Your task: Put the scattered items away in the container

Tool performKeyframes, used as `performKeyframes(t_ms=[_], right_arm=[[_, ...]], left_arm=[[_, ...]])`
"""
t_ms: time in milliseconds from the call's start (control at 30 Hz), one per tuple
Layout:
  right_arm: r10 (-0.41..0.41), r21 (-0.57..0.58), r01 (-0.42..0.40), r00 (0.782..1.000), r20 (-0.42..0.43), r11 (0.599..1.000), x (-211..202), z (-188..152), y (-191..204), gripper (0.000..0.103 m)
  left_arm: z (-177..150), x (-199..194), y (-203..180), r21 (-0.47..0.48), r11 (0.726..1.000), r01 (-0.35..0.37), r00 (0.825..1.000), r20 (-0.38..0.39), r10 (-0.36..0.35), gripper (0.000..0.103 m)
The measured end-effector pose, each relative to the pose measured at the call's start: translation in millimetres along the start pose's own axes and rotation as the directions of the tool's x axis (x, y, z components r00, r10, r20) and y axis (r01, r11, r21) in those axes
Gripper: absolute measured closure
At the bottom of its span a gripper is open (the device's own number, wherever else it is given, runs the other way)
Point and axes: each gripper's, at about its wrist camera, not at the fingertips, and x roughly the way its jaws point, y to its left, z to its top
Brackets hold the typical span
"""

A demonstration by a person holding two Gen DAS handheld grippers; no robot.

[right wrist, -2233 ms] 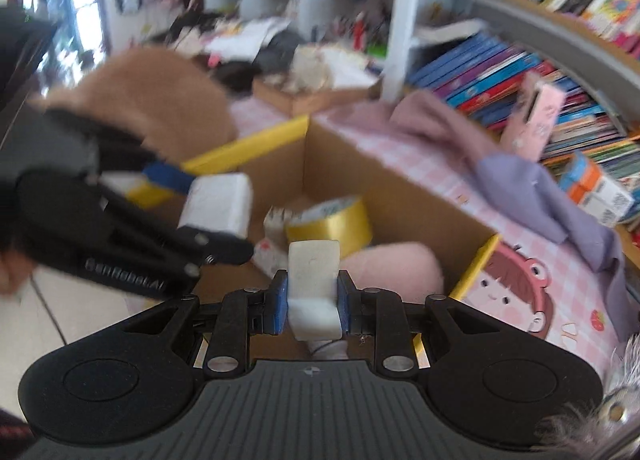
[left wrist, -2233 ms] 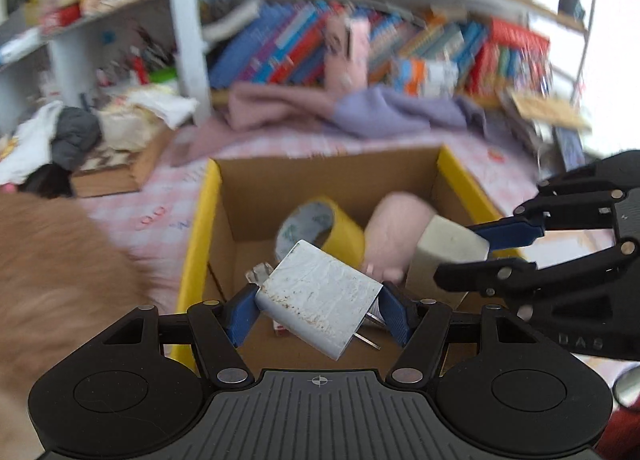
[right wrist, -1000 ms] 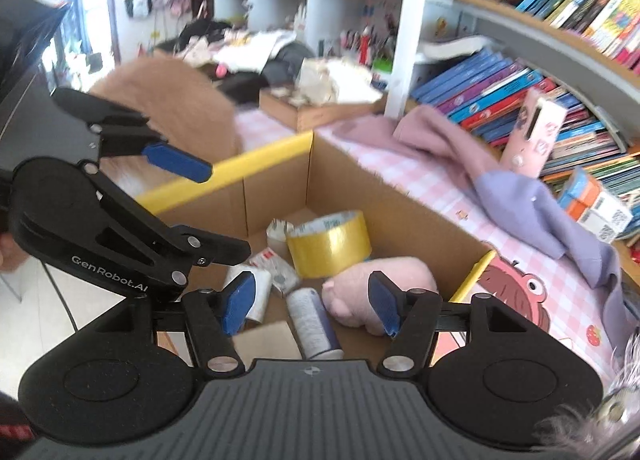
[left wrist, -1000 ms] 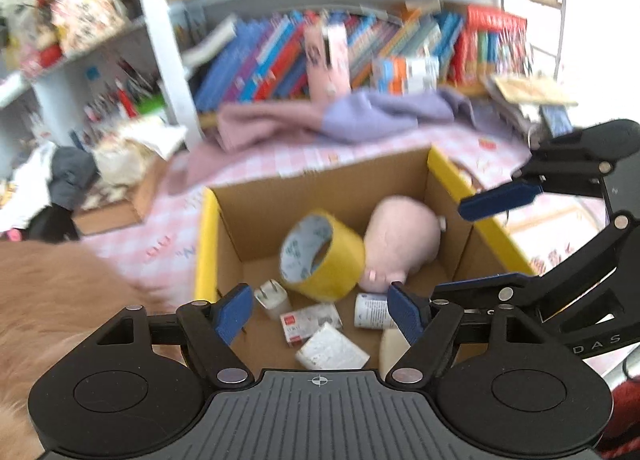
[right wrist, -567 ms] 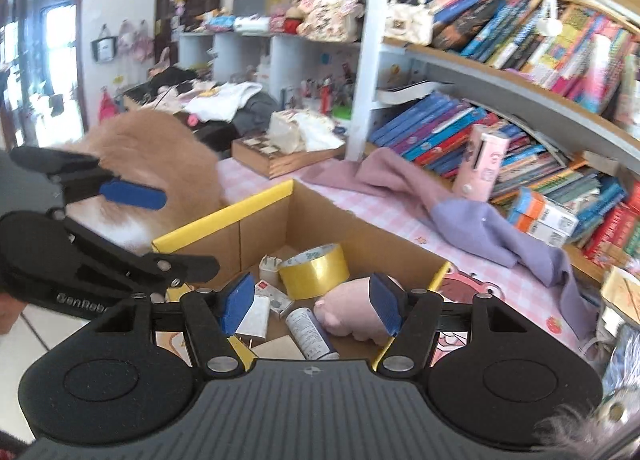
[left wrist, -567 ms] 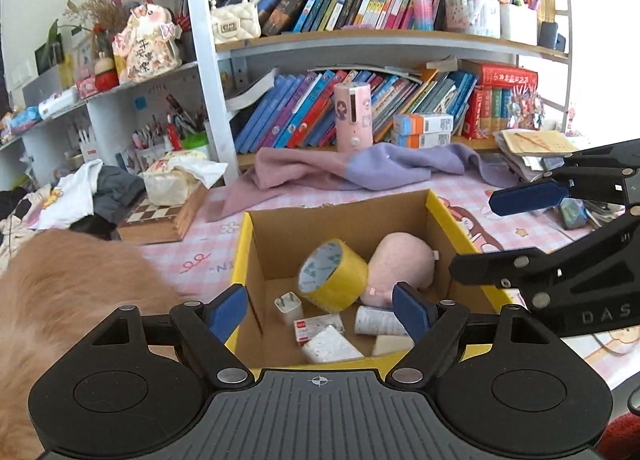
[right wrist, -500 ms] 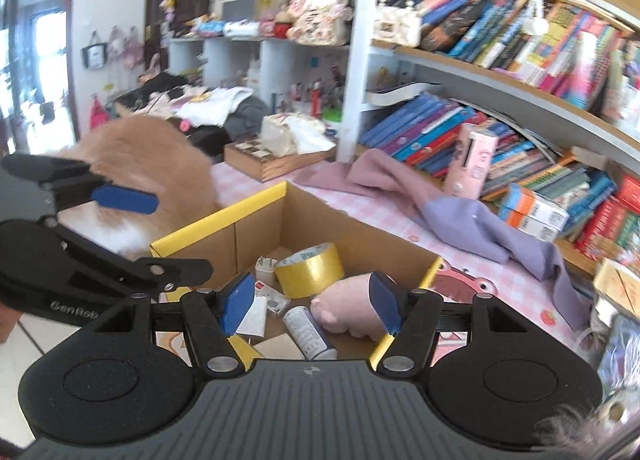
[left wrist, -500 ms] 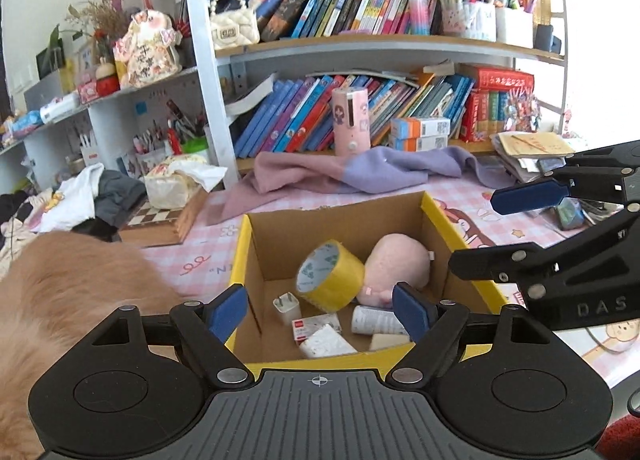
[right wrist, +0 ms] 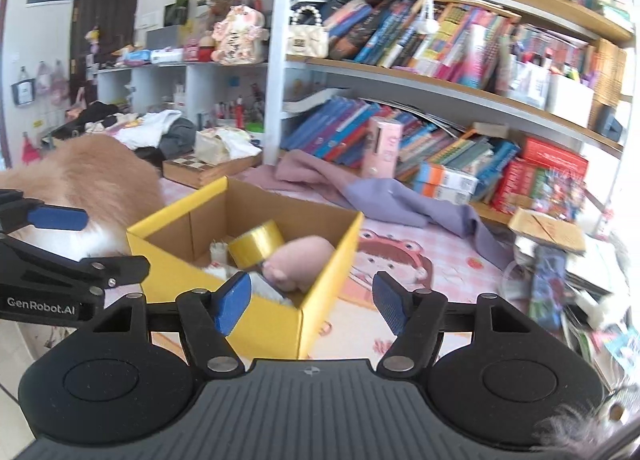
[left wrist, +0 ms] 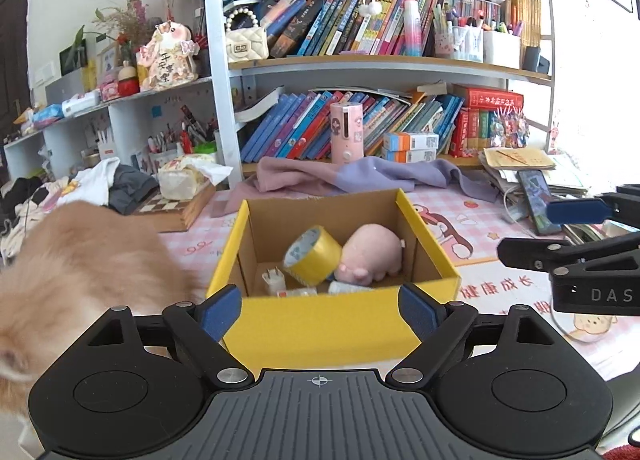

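Bright daylight from the right, blown-out glare at that edge, fisheye bending, right wrist view motion-blurred

Black grippers, blue-padded fingers (left wrist: 416,310), silver screws, ribbed base

a yellow box (left wrist: 336,324) with brown inside holds yellow tape (left wrist: 314,256) and a pink plush (left wrist: 370,254).

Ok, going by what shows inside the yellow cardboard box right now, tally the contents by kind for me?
Tape roll: 1
Pink plush toy: 1
White plug adapter: 1
Small white packets or tubes at the near edge of the box floor, partly hidden: at least 2
Total: at least 5
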Motion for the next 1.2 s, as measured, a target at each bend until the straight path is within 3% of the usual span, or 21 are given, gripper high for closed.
performKeyframes(t_ms=[300,533,867,1200], right_arm=[[-0.113,0.05,0.115,0.993,-0.025,0.992,-39.1,-42.0,1.6,0.03],[-0.214,0.113,0.221,0.974,-0.071,0.969,-50.7,-67.8,-9.5,0.023],[-0.213,0.153,0.24,0.962,-0.172,0.959,-59.4,-97.4,-18.2,0.015],[-0.188,0.149,0.225,0.956,-0.226,0.963,-56.1,-105.8,-18.4,0.006]], left_arm=[[-22.1,-17.1,-17.0,-0.007,1.0,0.007,1.0,-0.014,-0.007,0.011],[-41.0,-19.9,-33.3,0.015,1.0,-0.002,0.999,-0.032,0.003,0.01],[-60.0,-23.6,-49.9,-0.005,1.0,0.001,0.996,-0.091,-0.002,0.01],[-66.1,-27.3,-60.1,0.015,1.0,-0.013,0.991,-0.134,0.015,0.006]])
